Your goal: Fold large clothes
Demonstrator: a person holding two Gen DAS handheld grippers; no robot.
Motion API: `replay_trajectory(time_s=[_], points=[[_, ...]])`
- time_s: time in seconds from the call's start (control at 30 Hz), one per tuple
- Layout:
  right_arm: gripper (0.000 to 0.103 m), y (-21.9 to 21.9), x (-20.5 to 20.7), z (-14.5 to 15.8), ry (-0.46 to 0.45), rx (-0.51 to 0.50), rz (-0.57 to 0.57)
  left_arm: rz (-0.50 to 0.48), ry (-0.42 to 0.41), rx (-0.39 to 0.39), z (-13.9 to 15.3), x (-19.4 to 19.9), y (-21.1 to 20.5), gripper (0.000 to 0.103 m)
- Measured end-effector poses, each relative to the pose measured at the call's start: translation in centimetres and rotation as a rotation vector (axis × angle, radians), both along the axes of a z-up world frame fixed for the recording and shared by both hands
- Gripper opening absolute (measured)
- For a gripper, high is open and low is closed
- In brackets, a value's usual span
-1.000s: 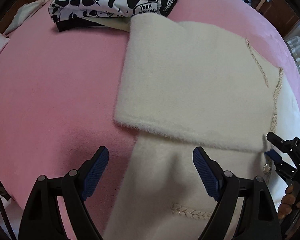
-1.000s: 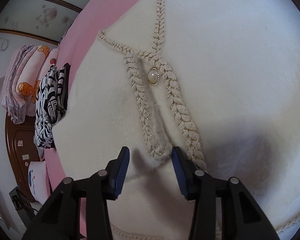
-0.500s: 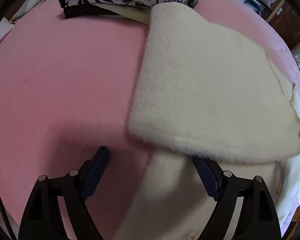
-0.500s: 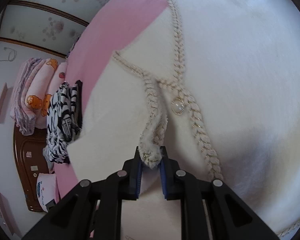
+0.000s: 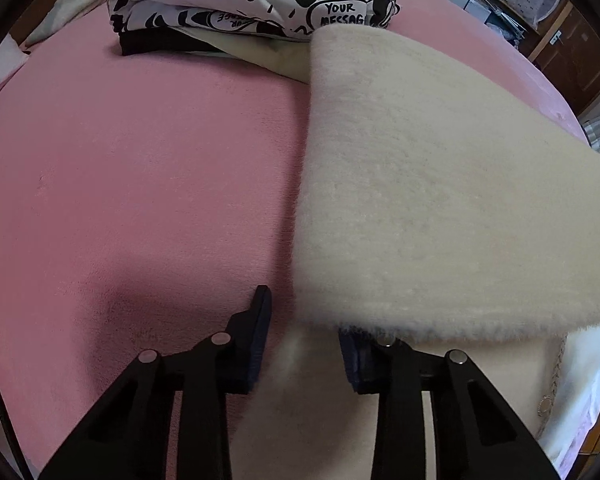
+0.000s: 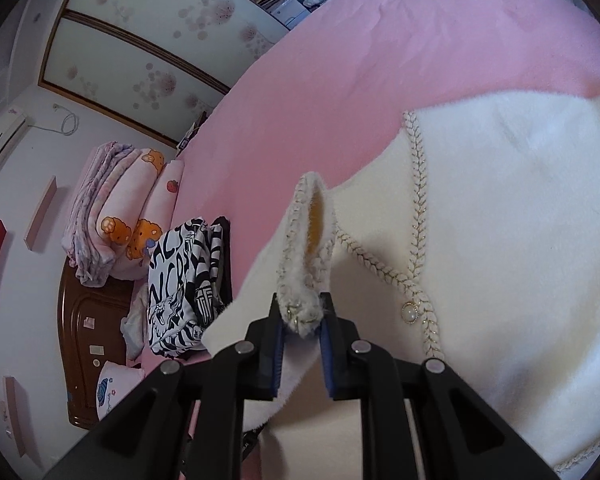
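Right hand-held gripper (image 6: pixel 302 334) pinched braided hem of cream fluffy cardigan (image 6: pixel 500 240) on pink bed (image 6: pixel 380 60) | left hand-held gripper (image 5: pixel 302 344) half-closed astride near edge | advice: lift both evenly.

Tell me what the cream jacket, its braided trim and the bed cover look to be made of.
Cream jacket: looks like plush, faux-fur-like fleece; matte, with fuzzy fibres standing out along its edges.
Braided trim: seems a plaited cream cord with gold metallic thread that glints; the right gripper is clamped on its end.
Bed cover: apparently short-pile pink velour or fleece; soft, matte, faintly brushed.
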State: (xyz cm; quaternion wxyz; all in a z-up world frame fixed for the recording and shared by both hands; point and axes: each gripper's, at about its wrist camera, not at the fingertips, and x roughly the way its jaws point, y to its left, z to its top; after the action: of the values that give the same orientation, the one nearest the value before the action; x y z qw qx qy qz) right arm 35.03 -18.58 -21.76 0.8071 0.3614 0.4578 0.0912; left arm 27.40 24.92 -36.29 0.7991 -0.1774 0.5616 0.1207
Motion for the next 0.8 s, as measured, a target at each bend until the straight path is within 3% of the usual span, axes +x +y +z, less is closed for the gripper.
replay_trajectory(time_s=[0.07, 0.47, 0.57, 0.73, 0.8], points=[[0.015, -0.7, -0.6, 0.5, -0.007, -0.007, -0.012, -0.016, -0.001, 0.005, 0.2, 0.0, -0.3, 0.017], [0.015, -6.6, -4.7, 0.7, 0.031, -0.090, -0.155, 0.017, -0.001, 0.001, 0.9, -1.8, 1.4, 0.014], [0.015, -7.6, -5.4, 0.2, 0.052, -0.104, -0.165, 0.012, 0.006, 0.008, 1.1, -0.5, 0.8, 0.014], [0.015, -8.0, -6.0, -0.1, 0.063, -0.106, -0.169, -0.089, 0.003, 0.052, 1.3, 2.0, -2.0, 0.014], [0.015, -8.1, -5.9, 0.1, 0.055, -0.107, -0.163, -0.151, -0.001, 0.079, 1.4, 2.8, -3.0, 0.021]])
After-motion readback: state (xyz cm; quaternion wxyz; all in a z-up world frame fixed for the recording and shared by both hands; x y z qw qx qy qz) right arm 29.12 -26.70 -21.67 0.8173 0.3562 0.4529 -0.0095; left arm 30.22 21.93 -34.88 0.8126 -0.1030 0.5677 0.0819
